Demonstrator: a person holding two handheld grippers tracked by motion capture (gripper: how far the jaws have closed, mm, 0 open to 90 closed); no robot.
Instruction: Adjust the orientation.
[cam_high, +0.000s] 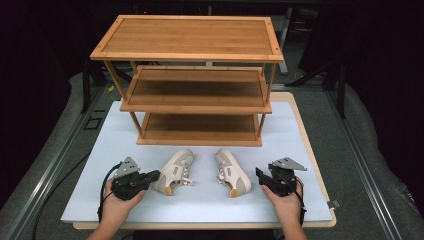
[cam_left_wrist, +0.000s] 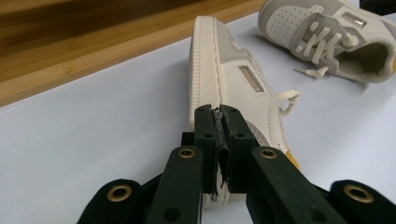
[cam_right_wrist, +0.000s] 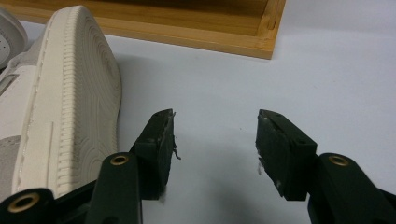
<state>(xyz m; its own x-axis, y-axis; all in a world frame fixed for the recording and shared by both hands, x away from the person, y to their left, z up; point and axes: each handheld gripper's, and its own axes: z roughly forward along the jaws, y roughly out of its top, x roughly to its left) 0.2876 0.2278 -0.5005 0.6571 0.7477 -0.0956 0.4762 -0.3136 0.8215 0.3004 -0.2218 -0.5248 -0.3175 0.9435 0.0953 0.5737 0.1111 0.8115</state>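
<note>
Two cream-and-grey sneakers lie on their sides on the white mat (cam_high: 200, 205). My left gripper (cam_high: 156, 175) (cam_left_wrist: 219, 114) points at the heel of the left shoe (cam_high: 175, 172) (cam_left_wrist: 224, 70); its jaws are pressed together on a thin edge of that heel. The right shoe (cam_high: 231, 172) (cam_left_wrist: 327, 32) lies further right, laces toward the left one. My right gripper (cam_high: 259, 175) (cam_right_wrist: 215, 135) stands open just right of the right shoe's ribbed sole (cam_right_wrist: 60, 93), with only bare mat between its fingers.
A three-tier bamboo shoe rack (cam_high: 190, 75) stands behind the shoes, its bottom shelf (cam_high: 200, 127) (cam_right_wrist: 187, 28) resting on the mat. The mat lies on a wooden board (cam_high: 320, 175). Dark floor surrounds the table.
</note>
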